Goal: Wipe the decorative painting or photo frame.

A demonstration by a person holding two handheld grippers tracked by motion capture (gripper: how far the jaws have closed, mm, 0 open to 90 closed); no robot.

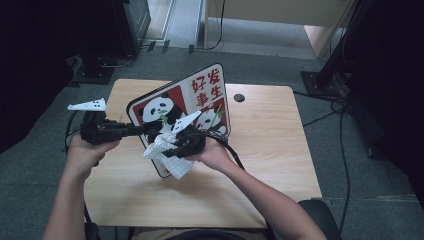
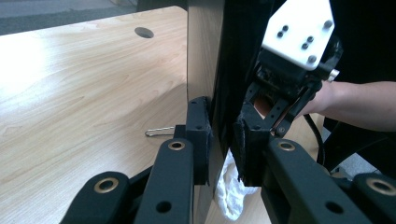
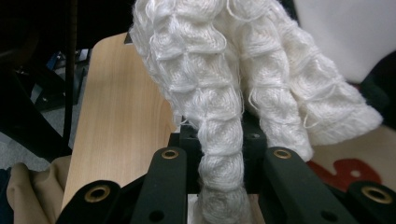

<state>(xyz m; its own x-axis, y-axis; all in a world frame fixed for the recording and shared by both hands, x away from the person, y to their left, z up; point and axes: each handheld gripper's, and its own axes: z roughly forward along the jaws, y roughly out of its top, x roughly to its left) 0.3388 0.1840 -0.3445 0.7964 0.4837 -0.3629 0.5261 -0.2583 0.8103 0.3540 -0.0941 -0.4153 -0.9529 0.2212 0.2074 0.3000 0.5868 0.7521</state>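
A flat board printed with pandas and red Chinese characters (image 1: 192,102) stands tilted up off the wooden table (image 1: 270,145). My left gripper (image 1: 145,131) is shut on the board's left edge; in the left gripper view its jaws clamp the board's thin edge (image 2: 215,116) between them. My right gripper (image 1: 175,145) is shut on a white waffle-weave cloth (image 1: 167,152), pressed against the lower front of the board. In the right gripper view the cloth (image 3: 233,93) bunches up between and above the jaws, hiding most of the board. The right gripper (image 2: 280,119) also appears beyond the board in the left gripper view.
A small paper clip (image 2: 159,132) lies on the table beside the left jaw. A round cable hole (image 1: 239,97) sits near the table's far edge. Black stands and cables (image 1: 330,70) ring the table on the grey carpet. A chair edge (image 1: 320,212) is at the front right.
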